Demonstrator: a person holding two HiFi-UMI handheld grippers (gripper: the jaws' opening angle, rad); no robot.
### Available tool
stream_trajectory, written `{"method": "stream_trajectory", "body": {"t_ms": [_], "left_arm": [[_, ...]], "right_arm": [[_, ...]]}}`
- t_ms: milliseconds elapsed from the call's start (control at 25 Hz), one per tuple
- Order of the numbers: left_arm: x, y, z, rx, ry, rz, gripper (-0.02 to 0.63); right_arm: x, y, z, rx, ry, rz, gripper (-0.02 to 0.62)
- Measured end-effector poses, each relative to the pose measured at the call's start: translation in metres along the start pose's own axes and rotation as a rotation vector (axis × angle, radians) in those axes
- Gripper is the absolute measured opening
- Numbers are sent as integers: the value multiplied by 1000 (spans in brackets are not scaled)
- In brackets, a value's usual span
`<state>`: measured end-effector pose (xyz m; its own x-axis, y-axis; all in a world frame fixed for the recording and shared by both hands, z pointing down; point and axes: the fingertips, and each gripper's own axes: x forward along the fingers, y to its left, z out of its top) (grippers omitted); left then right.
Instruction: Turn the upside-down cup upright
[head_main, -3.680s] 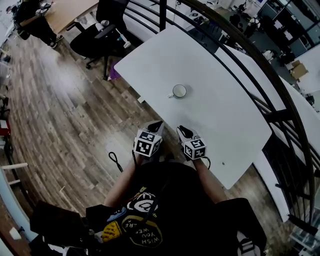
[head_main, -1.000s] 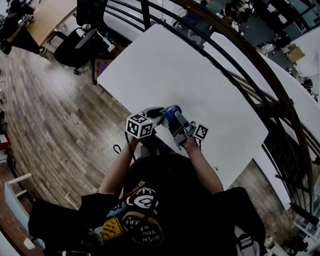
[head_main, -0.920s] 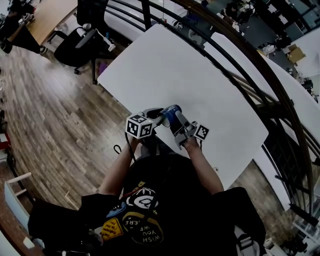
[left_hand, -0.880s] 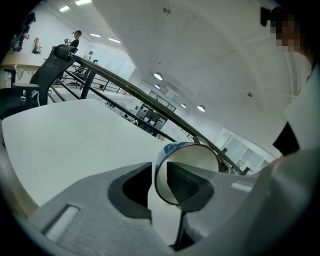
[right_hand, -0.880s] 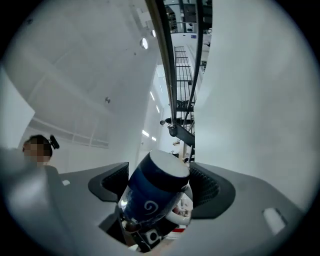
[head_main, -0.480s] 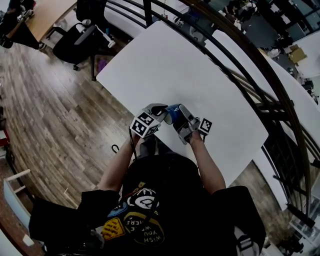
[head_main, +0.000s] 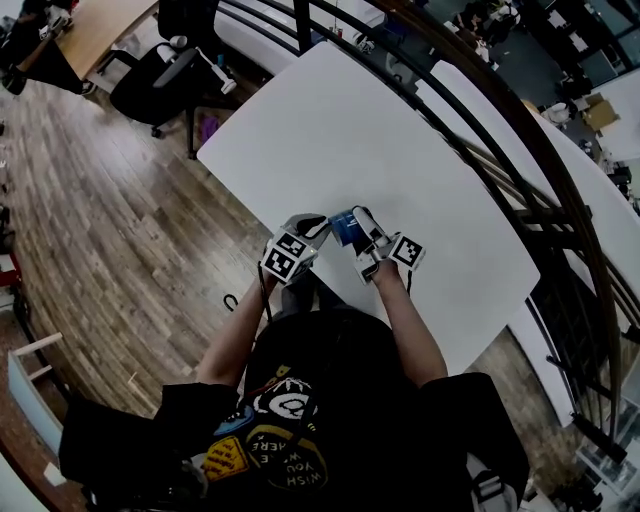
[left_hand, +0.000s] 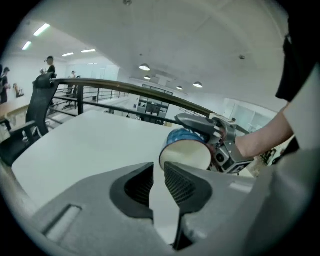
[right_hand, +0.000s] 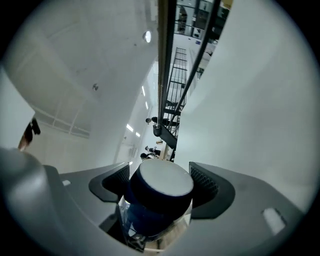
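A blue cup (head_main: 344, 228) with a pale flat end lies on its side in my right gripper (head_main: 362, 232), held just above the white table (head_main: 400, 150) near its front edge. In the right gripper view the cup (right_hand: 159, 200) fills the gap between both pads and my right gripper (right_hand: 160, 176) is shut on it. My left gripper (head_main: 314, 228) sits just left of the cup. Its jaws are opening, with a narrow gap and nothing between them. In the left gripper view the cup's pale end (left_hand: 186, 156) faces my left gripper (left_hand: 159, 169), close ahead of its tips.
A dark curved railing (head_main: 500, 130) runs along the table's far side. An office chair (head_main: 165, 75) stands on the wood floor at the upper left. A black cable (head_main: 238, 297) lies on the floor by the table's near corner.
The cup, which stood on the table at first, is now held in my right gripper. Over the last second both grippers shifted slightly farther over the table and sank, and both rolled a little.
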<state>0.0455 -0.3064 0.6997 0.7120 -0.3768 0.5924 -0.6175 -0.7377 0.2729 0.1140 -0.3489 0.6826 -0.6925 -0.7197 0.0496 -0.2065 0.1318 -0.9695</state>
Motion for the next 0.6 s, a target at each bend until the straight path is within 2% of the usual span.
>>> {"method": "stream_trajectory", "body": {"t_ms": [120, 240, 360, 480, 600], "left_arm": [[-16, 23, -31, -147, 41, 66, 66], [-29, 34, -49, -253, 16, 115, 6], [-39, 30, -66, -277, 36, 123, 6], [-46, 22, -82, -271, 66, 118, 6], [-56, 16, -94, -279, 83, 107, 6]], "right_arm": [[7, -12, 11, -246, 25, -102, 371], [26, -29, 10, -586, 119, -211, 371], [51, -53, 5, -897, 203, -320, 371], [75, -66, 0, -1197, 261, -377, 371], [97, -65, -10, -1400, 268, -392, 373]]}}
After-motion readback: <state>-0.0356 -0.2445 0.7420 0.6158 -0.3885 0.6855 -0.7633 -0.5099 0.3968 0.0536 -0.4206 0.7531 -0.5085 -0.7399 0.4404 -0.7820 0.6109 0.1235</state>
